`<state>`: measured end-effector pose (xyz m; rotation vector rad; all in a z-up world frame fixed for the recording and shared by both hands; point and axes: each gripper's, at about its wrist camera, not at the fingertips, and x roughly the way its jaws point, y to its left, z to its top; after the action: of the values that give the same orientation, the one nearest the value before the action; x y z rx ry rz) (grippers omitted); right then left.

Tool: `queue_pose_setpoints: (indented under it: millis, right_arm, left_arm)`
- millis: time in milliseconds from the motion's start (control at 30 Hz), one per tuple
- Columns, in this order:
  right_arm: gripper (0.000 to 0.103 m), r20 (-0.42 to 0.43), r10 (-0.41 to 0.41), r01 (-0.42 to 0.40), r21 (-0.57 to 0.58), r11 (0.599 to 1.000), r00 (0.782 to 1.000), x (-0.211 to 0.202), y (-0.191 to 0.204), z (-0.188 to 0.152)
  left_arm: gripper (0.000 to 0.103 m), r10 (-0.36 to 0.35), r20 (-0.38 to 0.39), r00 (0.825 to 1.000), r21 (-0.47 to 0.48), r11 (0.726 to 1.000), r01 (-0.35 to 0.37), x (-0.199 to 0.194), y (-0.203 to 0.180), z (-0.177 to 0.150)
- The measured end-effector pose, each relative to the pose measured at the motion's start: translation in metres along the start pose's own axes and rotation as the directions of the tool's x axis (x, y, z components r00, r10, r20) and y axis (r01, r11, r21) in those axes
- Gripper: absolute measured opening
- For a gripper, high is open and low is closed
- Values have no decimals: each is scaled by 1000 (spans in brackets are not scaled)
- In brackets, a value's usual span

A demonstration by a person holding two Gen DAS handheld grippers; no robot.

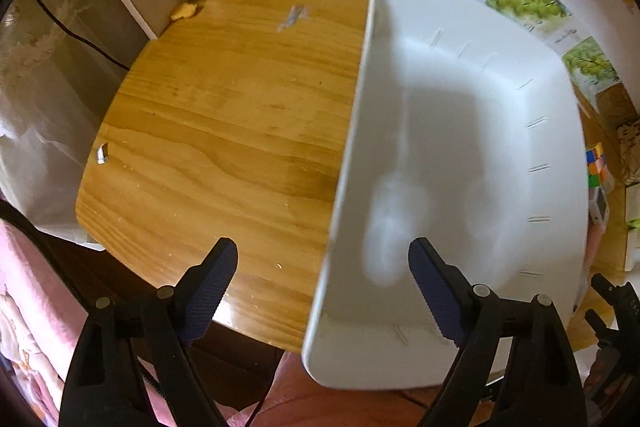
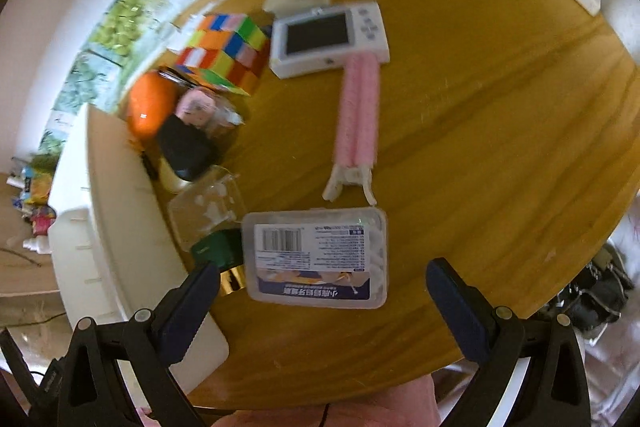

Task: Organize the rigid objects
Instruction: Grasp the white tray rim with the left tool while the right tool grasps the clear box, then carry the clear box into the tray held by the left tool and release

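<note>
A wooden table [image 1: 224, 115] carries a white bin [image 1: 472, 163] and clutter. The left gripper [image 1: 322, 283] hangs spread wide over the bin's left rim, grasping nothing. The right gripper [image 2: 322, 301], equally spread and empty, straddles a clear labelled box [image 2: 316, 259] beside the bin.

warm indoor light; both fisheye views slightly motion-blurred, edges bowed; soft shadows, perhaps the gripper's, inside the white bin [image 1: 460, 131].
</note>
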<state>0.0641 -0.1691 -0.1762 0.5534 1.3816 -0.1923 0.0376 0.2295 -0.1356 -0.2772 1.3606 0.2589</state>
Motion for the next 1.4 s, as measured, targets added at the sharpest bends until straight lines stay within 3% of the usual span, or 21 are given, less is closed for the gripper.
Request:
queue_pose_setpoints:
  millis: [167,267,333,533,633,767,933,1300,1400]
  right_arm:
    - [103,-29,-23,24,54,998,999,11,-5,2]
    - [103,-39,-40,43,73,996,998,17,-7,5]
    - [103,-52,-52,56,80,995,997,22,-7,7]
    - [103,-67,-55,62,112,992,996,31,-12,11]
    - [103,-72,-49,58,125,990,996,34,-15,15]
    - [103,-82,-32,43,138,990,996,43,-18,28]
    - [103,-93,-27,40,134,990,995,49,-18,32]
    - [103,-121,-31,41,83,996,992,61,-5,32]
    - [103,-143,-69,78,56,995,987,69,-1,33]
  left_arm:
    - [73,-27,-74,997,2,1000,27,21,10,14]
    - [54,-37,-119,992,9,999,38,33,14,18]
    - [32,-45,-154,987,14,999,48,42,16,21]
    - [5,-91,-228,969,24,995,99,60,16,27]
    - [2,-86,-229,970,87,990,108,62,6,30]
    - [1,-37,-172,984,185,980,69,57,-5,38]
    - [1,-32,-143,989,249,966,68,56,-9,53]
    - [1,-25,-123,992,345,936,67,61,-29,88]
    - [2,-19,-128,992,350,935,63,61,-28,94]
